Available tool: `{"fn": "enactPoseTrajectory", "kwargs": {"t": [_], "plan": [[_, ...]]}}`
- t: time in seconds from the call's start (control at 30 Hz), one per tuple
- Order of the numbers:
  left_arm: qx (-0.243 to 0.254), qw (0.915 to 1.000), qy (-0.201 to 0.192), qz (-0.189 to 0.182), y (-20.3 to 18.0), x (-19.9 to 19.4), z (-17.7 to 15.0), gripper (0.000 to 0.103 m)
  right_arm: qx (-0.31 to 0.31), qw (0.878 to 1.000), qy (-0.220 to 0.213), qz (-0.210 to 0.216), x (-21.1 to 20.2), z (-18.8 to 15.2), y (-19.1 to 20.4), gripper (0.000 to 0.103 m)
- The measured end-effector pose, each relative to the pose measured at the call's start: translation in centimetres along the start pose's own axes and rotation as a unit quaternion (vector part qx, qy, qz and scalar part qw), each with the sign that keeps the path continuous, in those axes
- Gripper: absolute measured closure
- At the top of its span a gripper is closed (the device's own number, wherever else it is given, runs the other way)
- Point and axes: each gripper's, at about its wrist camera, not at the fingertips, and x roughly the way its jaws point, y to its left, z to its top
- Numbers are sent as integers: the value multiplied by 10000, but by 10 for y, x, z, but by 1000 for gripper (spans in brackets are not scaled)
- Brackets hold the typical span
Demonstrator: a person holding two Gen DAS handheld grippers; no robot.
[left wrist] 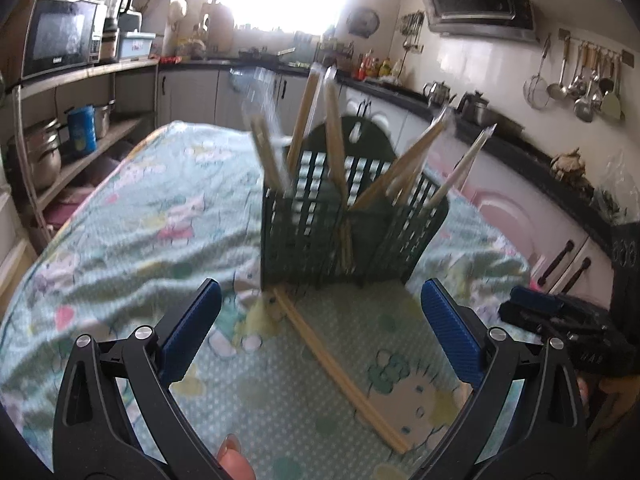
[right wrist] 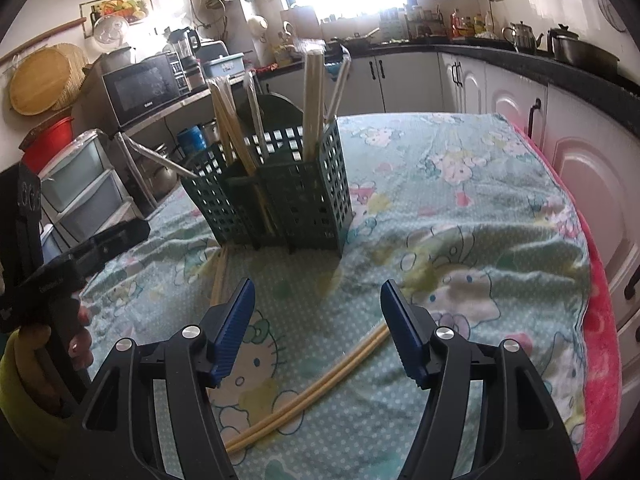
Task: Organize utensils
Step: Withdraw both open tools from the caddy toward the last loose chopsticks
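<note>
A dark green slotted utensil holder point(left wrist: 340, 236) point(right wrist: 280, 196) stands on the cloth-covered table, with several wrapped pairs of wooden chopsticks point(left wrist: 304, 120) point(right wrist: 314, 92) leaning out of it. One loose pair of chopsticks point(left wrist: 340, 368) lies on the cloth from the holder's foot toward me, between the blue pads of my left gripper point(left wrist: 320, 328), which is open and holds nothing. Another loose pair point(right wrist: 308, 396) lies under my right gripper point(right wrist: 318, 328), also open and apart from it. A further pair point(right wrist: 219, 276) lies by the holder's foot.
The table carries a pale green cartoon-print cloth point(left wrist: 140, 220) point(right wrist: 460, 200) over a pink blanket edge point(right wrist: 600, 340). The other gripper and the hand on it show at the frame sides point(left wrist: 560, 320) point(right wrist: 60, 280). Shelves with a microwave point(right wrist: 140, 88) and kitchen counters ring the table.
</note>
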Motion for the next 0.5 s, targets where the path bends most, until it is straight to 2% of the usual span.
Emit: {"fn": "enactPoseTrajectory", "kwargs": {"t": [0.27, 0.47, 0.5], "plan": [[-301, 9977, 606, -17, 16, 26, -21, 12, 135, 9994, 283, -127, 16, -13, -8, 40], [-573, 9924, 1052, -290, 20, 49, -27, 12, 357, 9972, 593, -287, 30, -20, -19, 40], [-624, 9908, 1142, -360, 21, 53, -28, 15, 381, 9968, 635, -291, 32, -21, -20, 40]]}}
